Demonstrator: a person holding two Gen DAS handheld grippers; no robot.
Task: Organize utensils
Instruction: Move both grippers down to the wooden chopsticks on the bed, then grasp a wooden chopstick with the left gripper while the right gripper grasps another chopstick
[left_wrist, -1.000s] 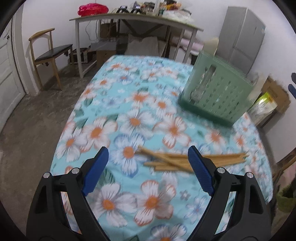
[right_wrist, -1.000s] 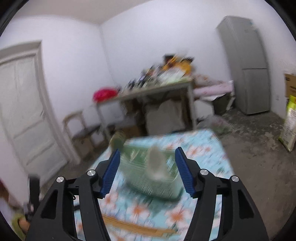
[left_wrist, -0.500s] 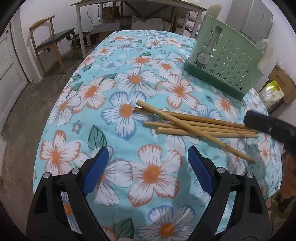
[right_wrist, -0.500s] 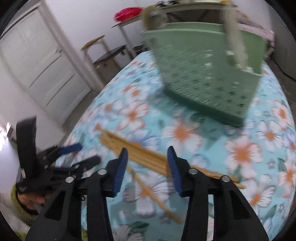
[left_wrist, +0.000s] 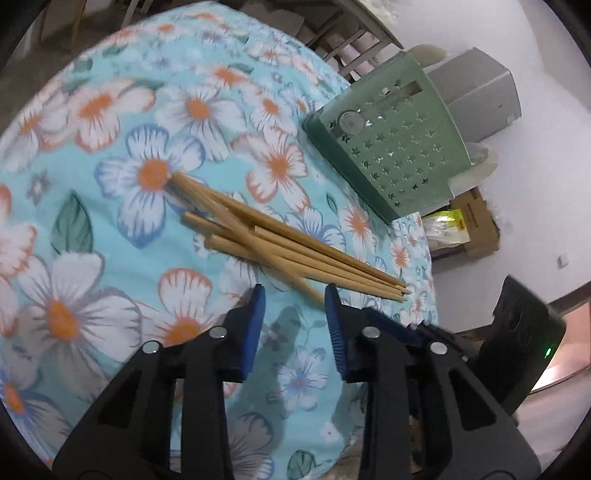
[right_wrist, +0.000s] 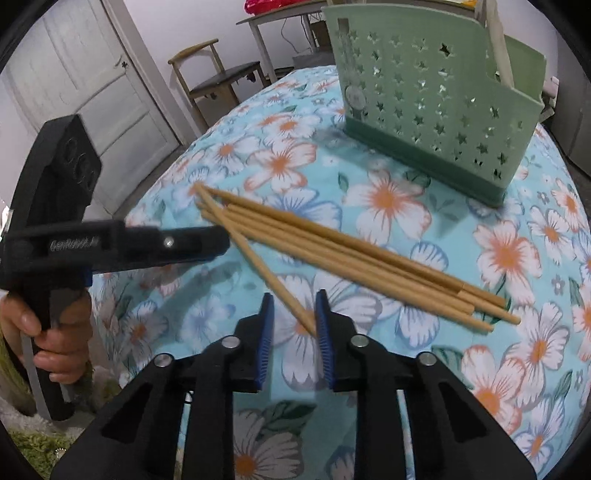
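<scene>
A bundle of tan wooden chopsticks (right_wrist: 343, 251) lies flat on the floral-clothed counter (right_wrist: 406, 199) just in front of the pale green star-perforated plastic utensil basket (right_wrist: 428, 99), long axes roughly parallel to the basket's front wall, while one stray tan chopstick (right_wrist: 258, 258) crosses them at an angle. Its thin tip reaches between the partly released jaws of the right gripper (right_wrist: 293, 321), nearly touching the right-hand one. Only the right view shows the left gripper's side and the hand (right_wrist: 55, 328) holding it; the left gripper (left_wrist: 293, 314), jaws also released and empty, hovers near the chopsticks' narrow ends in its own view.
</scene>
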